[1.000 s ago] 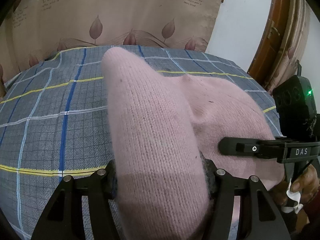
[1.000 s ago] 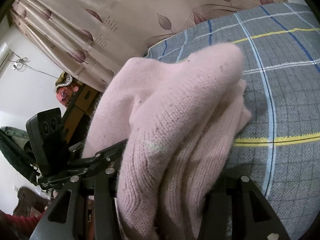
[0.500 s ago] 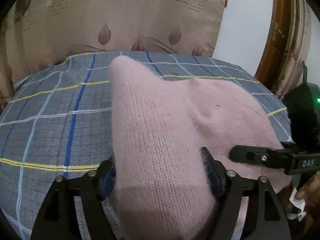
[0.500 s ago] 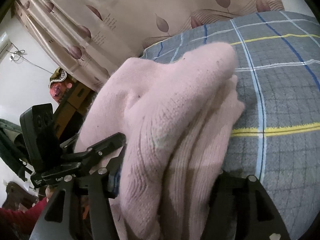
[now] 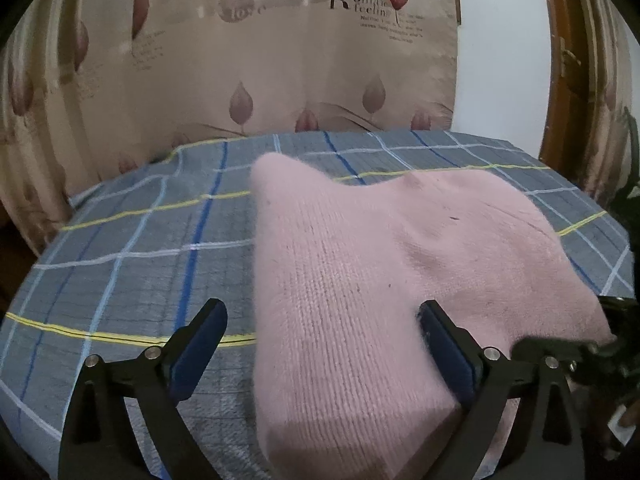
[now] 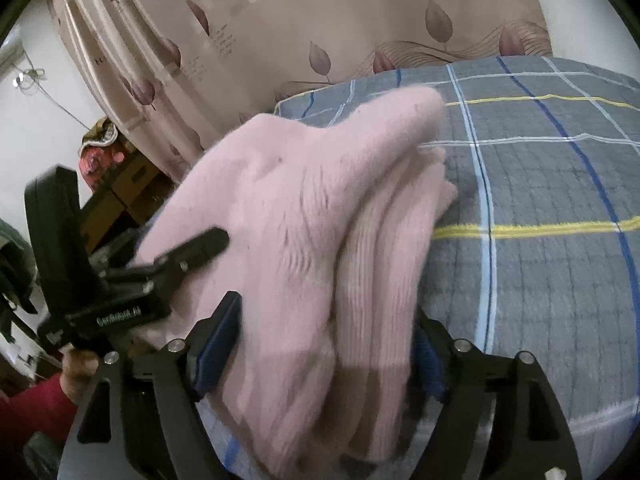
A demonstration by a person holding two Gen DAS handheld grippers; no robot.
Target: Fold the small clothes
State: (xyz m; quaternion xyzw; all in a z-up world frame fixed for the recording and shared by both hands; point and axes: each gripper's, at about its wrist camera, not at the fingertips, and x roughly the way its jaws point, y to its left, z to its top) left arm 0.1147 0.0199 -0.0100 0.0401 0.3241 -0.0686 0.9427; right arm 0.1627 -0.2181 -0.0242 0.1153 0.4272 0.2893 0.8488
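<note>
The soft, light pink knitted garment (image 5: 360, 300) lies limp between both opening grippers, left (image 5: 324, 344) and right (image 6: 324, 344), unpinched; likely best retaken at its folded edge.

A pink knitted garment (image 5: 360, 280) (fuzzy, folded into stacked layers) lies bunched on the checked bedcover (image 5: 120, 260).

We hold our left gripper (image 5: 322, 344) tilted downward over the pink knit garment (image 5: 360, 280), its jaws opening; the left pad stands clear of the knit while the right pad sits just beside it. Our right gripper (image 6: 326, 344) also angles down at the garment's other end, jaws opening with the folded knit between them. Our left hand (image 6: 78, 368), in a red sleeve (image 6: 32, 412), grips its handle.
</note>
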